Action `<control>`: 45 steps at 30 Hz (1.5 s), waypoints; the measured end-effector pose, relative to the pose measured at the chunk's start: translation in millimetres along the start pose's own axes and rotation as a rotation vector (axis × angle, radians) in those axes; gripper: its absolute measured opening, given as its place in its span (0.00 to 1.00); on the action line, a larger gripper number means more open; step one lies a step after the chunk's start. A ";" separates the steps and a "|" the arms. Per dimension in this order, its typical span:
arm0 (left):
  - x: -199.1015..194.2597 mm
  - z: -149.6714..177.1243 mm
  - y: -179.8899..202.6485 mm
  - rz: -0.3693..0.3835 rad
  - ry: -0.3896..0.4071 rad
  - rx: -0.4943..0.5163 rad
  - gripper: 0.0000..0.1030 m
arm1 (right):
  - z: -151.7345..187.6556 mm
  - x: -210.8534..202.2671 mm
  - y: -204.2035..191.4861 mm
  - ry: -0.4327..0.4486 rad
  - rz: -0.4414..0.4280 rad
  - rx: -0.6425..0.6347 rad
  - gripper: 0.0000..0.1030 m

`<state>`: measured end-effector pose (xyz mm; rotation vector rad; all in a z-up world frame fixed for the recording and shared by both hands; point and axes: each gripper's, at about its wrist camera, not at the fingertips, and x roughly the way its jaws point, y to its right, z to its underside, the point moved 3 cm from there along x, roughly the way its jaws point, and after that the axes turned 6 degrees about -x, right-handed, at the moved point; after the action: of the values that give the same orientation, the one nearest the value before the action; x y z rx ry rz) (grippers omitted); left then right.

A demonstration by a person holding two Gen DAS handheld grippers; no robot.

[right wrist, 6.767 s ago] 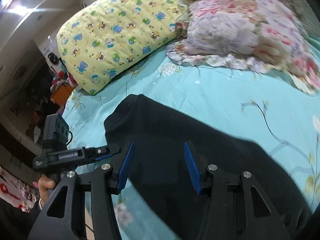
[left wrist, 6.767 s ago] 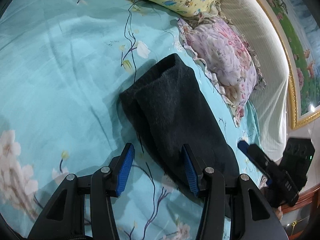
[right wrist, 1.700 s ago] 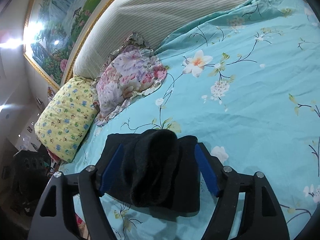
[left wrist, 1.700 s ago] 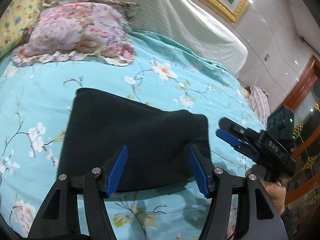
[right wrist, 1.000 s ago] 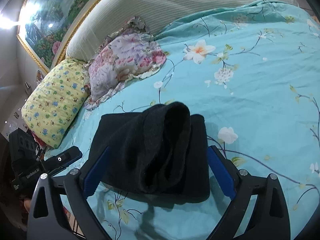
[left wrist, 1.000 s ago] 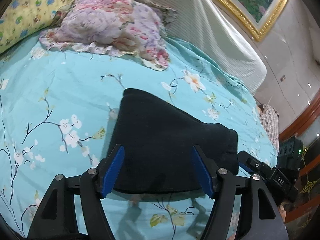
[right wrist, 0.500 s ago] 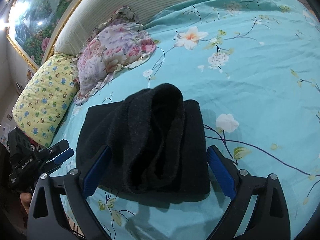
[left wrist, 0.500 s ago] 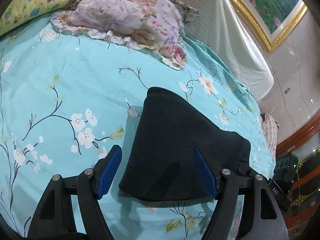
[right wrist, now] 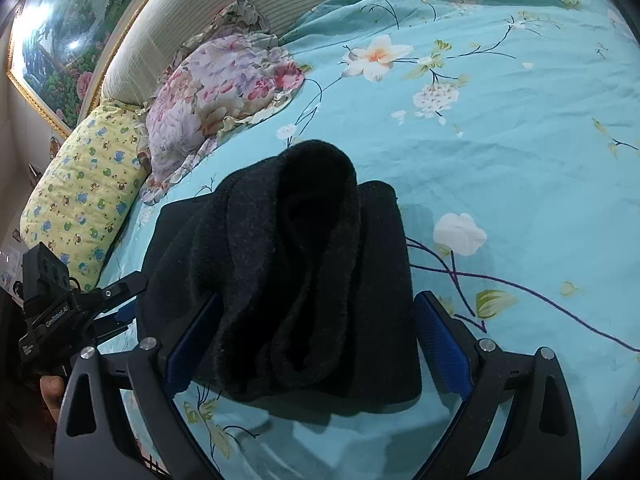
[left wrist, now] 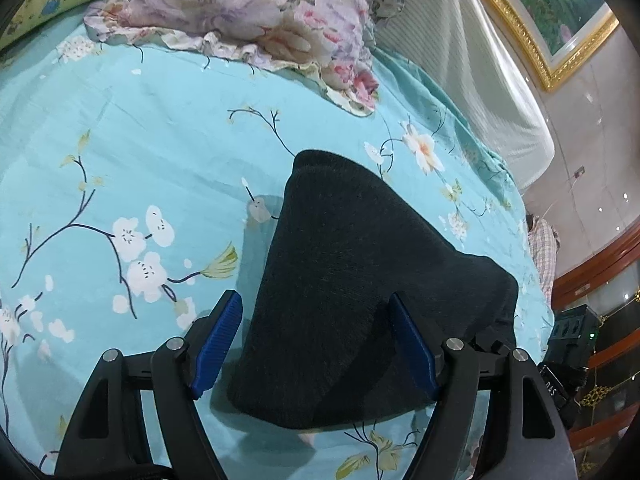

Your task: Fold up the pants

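The dark pants (left wrist: 352, 280) lie folded into a thick bundle on the turquoise floral bedsheet (left wrist: 140, 140). In the right wrist view the pants (right wrist: 288, 280) show stacked layers with a rounded fold on top. My left gripper (left wrist: 316, 320) is open, its blue pads on either side of the bundle's near edge. My right gripper (right wrist: 316, 320) is open too, straddling the bundle's other end. Neither grips the cloth. The left gripper (right wrist: 116, 300) also shows at the left of the right wrist view.
A floral ruffled pillow (left wrist: 248, 12) and a yellow patterned pillow (right wrist: 84, 192) lie at the head of the bed by the striped headboard (left wrist: 460, 52). A gold-framed painting (left wrist: 560, 12) hangs above. Wooden furniture (left wrist: 600, 340) stands beside the bed.
Both grippers have moved closer to the folded pants and stay open around them. The bundle has not visibly shifted on the sheet.
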<state>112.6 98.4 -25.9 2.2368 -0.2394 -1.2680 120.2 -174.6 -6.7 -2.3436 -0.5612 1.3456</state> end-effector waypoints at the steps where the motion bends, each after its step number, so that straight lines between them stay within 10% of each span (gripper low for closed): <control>1: 2.4 -0.2 0.0 -0.003 -0.005 -0.001 0.74 | 0.0 0.4 0.7 0.005 0.004 -0.002 0.89; 22: 36.9 -4.2 8.9 -0.029 -0.049 0.021 0.79 | 1.8 8.0 16.2 -0.006 -0.067 0.035 0.64; 36: 29.1 -5.1 14.7 0.031 -0.034 0.061 0.37 | 2.2 6.9 7.2 -0.008 -0.054 0.006 0.53; 45: 0.2 -5.4 22.5 0.061 0.004 0.074 0.31 | -5.5 -5.8 -9.6 0.010 -0.076 -0.011 0.46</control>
<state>119.8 81.7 -11.7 2.2764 -0.3557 -1.2414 120.9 -170.1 5.0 -2.3118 -0.6493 1.2991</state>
